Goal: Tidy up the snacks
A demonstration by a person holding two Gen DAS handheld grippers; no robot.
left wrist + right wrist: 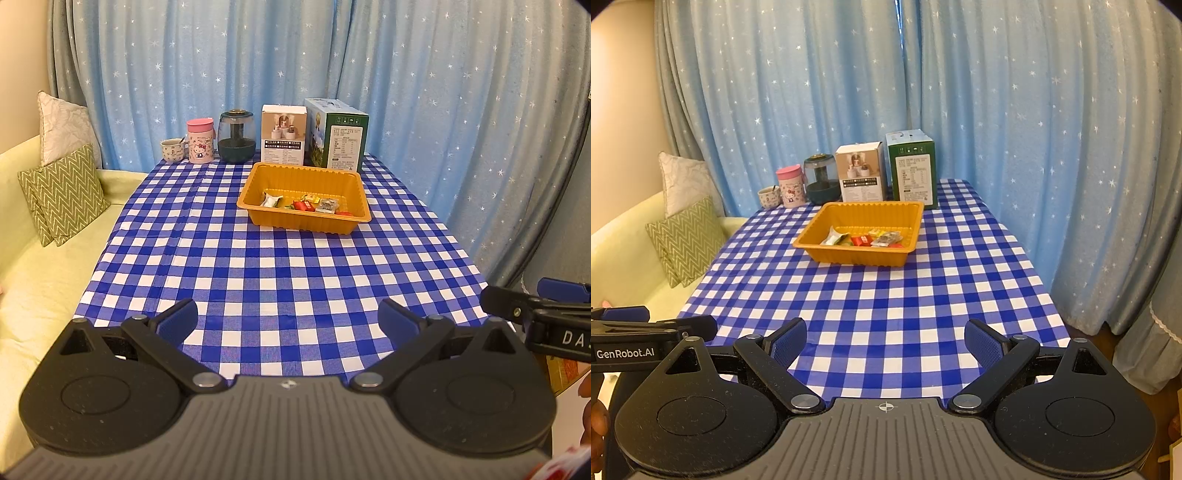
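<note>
An orange plastic tray (258,184) (827,218) sits toward the far end of the blue-checked table (258,280) (886,295). Several wrapped snacks (301,205) (868,239) lie inside it, among them a white-green packet (271,201) (833,238). My left gripper (288,319) is open and empty over the table's near edge. My right gripper (884,341) is open and empty, also at the near edge. Each shows at the side of the other's view: the right gripper at the right (517,306), the left gripper at the left (665,328).
Behind the tray stand a small cup (172,149), a pink Hello Kitty tumbler (200,140), a dark glass jar (236,137), a white box (283,134) and a green box (338,136). A sofa (44,280) with cushions lies left. Blue star curtains hang behind.
</note>
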